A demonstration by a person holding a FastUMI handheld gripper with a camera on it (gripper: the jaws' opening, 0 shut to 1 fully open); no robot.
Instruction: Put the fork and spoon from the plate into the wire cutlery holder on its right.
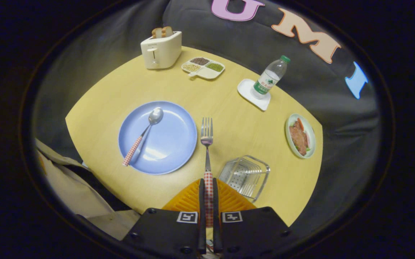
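My gripper [207,187] is shut on the fork [207,144], both fingers pressing its red-checked handle. The fork sticks straight ahead, tines far from me, lifted above the yellow table just right of the blue plate [171,151]. On the plate lies the spoon [144,135], its bowl toward the far side and its red-checked handle reaching the plate's near-left rim. The wire cutlery holder [245,176] stands on the table to the right of the fork and the fingers, close to the table's near edge.
A white toaster [161,50] with bread stands at the far left, a divided dish of grains [203,67] beside it. A water bottle [270,77] stands on a white coaster. A small plate of food [300,136] lies far right. A person's beige sleeve [70,187] shows at near left.
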